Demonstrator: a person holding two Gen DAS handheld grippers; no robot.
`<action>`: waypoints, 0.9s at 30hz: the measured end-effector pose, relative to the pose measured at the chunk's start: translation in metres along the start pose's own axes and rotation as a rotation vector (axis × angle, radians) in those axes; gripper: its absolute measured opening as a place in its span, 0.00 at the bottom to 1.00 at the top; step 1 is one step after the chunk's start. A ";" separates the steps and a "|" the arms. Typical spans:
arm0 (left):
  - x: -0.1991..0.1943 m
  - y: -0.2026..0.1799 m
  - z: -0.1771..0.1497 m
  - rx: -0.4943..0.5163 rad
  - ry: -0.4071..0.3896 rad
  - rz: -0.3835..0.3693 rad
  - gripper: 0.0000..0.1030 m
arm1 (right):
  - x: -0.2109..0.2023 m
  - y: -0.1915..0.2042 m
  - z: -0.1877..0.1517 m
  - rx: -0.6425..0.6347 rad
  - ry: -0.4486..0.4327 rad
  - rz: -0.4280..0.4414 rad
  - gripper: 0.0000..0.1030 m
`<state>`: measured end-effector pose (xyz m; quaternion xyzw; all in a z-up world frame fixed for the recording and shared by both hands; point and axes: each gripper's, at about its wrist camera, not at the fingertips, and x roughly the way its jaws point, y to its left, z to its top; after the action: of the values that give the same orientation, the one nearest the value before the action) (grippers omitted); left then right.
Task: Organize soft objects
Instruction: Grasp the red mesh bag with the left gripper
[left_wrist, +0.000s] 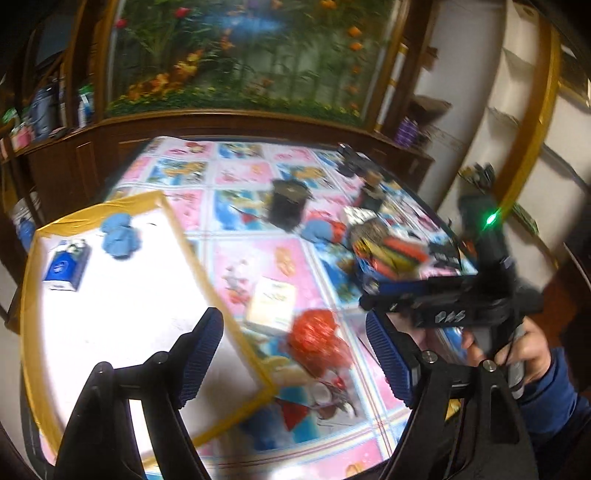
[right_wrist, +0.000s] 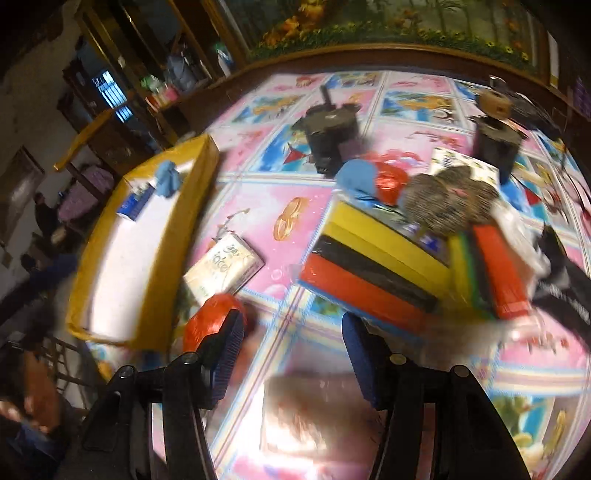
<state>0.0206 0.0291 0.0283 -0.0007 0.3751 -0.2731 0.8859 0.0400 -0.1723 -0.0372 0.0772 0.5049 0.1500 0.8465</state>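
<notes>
Both views blurred. Left gripper (left_wrist: 295, 354) hangs over the near edge of the white tray (left_wrist: 110, 314) with yellow-taped rim; jaws stand well apart, nothing between the pads. Right gripper (right_wrist: 291, 354) is over the cartoon-print tablecloth (right_wrist: 258, 192); jaws parted about halfway, nothing gripped, only cloth visible in the gap. From the left wrist view the right hand (left_wrist: 517, 354), blue sleeve, is seen clasping its tool beside the left one. Already in the tray: a blue cloth (left_wrist: 120, 236) and a blue tissue pack (left_wrist: 66, 266), lying apart from each other at the far end. Still on the table: a white tissue pack (right_wrist: 225, 267) just outside the tray's rim, a red mesh ball (right_wrist: 212, 325) next to it and partly behind the right gripper's left finger, and a pile of coloured sponges (right_wrist: 373, 258) with a brown scouring pad (right_wrist: 443, 206) on top. Two dark cylindrical stands (right_wrist: 334, 140) sit beyond the pile.
</notes>
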 end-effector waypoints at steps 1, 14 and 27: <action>0.004 -0.009 -0.005 0.017 0.007 0.000 0.77 | -0.013 -0.006 -0.007 0.019 -0.043 0.015 0.58; 0.066 -0.048 -0.029 0.007 0.131 0.036 0.77 | -0.043 -0.036 -0.065 0.098 -0.163 0.023 0.66; 0.107 -0.043 -0.024 -0.021 0.175 0.229 0.40 | -0.045 -0.053 -0.071 0.136 -0.196 0.112 0.68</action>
<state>0.0448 -0.0548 -0.0515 0.0568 0.4514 -0.1653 0.8751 -0.0335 -0.2384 -0.0484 0.1767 0.4239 0.1543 0.8748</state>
